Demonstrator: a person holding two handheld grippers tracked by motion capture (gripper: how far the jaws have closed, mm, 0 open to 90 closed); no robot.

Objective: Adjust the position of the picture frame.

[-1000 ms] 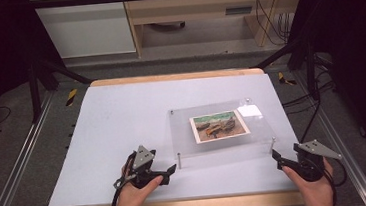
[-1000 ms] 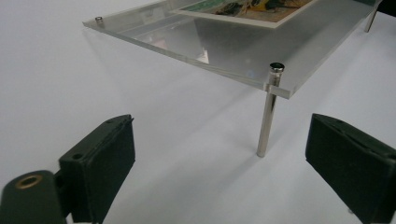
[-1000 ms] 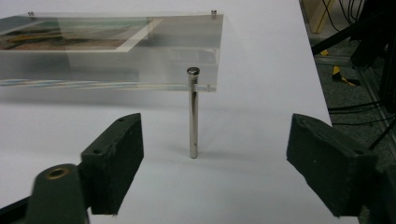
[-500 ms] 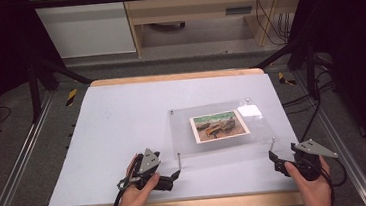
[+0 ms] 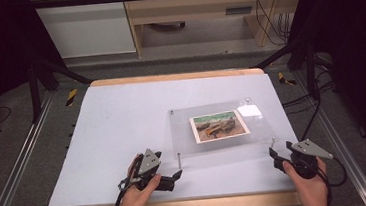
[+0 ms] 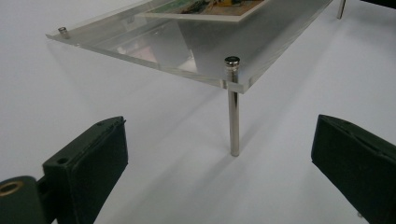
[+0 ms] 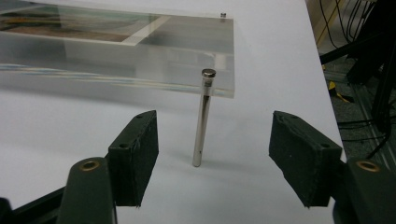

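we line up on the two near legs of the clear acrylic frame point(image 5: 219, 126)

it stands right of centre on the white table point(image 5: 108, 129), stiff, slick, scratch-prone; left gripper point(image 5: 176, 176) released; right gripper point(image 5: 275, 156) unclenched, jaws just narrowing round the right leg point(image 7: 202, 119), untouched; grip the pins.
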